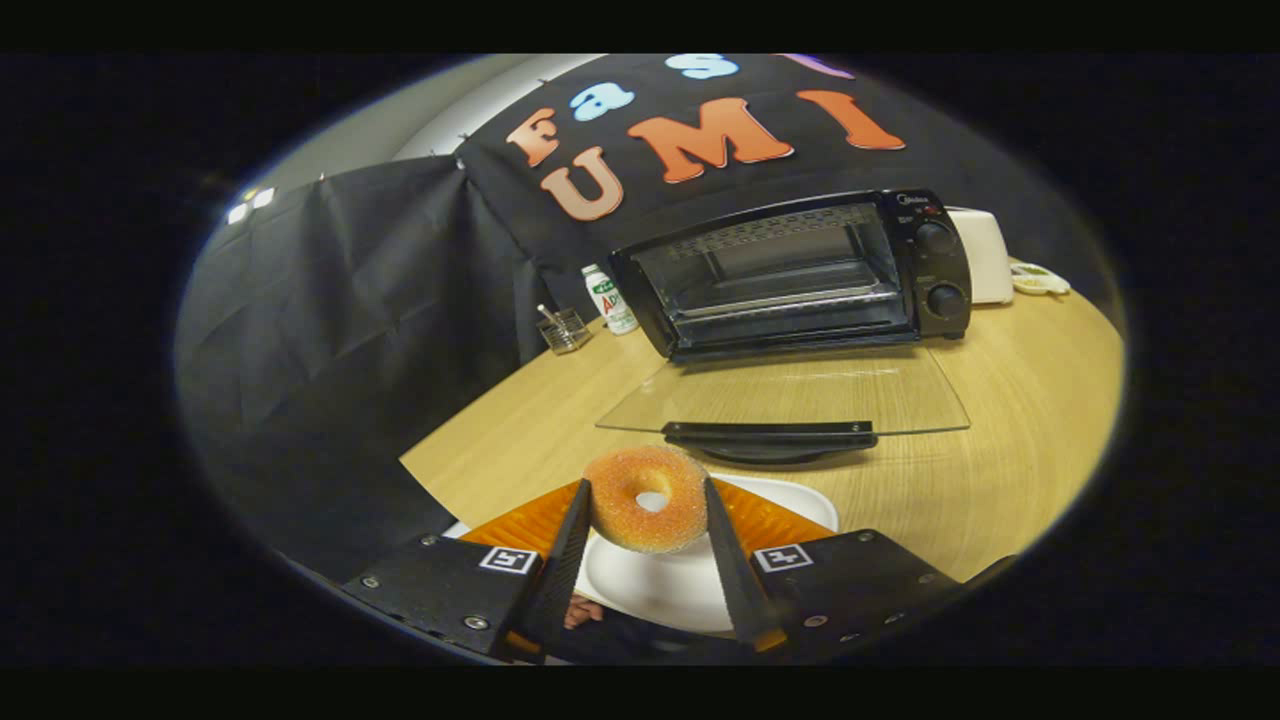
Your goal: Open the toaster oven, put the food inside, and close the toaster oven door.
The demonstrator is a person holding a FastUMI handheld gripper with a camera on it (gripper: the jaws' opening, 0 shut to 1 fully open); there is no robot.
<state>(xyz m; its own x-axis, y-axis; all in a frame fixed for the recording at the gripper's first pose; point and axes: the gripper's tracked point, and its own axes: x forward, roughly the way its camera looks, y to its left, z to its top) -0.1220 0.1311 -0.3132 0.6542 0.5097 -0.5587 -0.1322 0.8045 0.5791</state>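
A sugared ring doughnut (648, 498) is held upright between my two fingers, and my gripper (648, 500) is shut on it, above a white plate (660, 585). Beyond the fingers stands the black toaster oven (800, 272) on the wooden table (1010, 440). Its glass door (790, 400) is folded down flat toward me, with the black handle (770, 435) at its near edge. The oven's inside shows a wire rack and looks empty. Two knobs (940, 270) sit on its right side.
Left of the oven stand a small bottle (611, 300) and a clear glass holder (564, 330). A white appliance (985, 255) and a small dish (1040, 280) sit to the oven's right. Black cloth hangs behind and to the left of the table.
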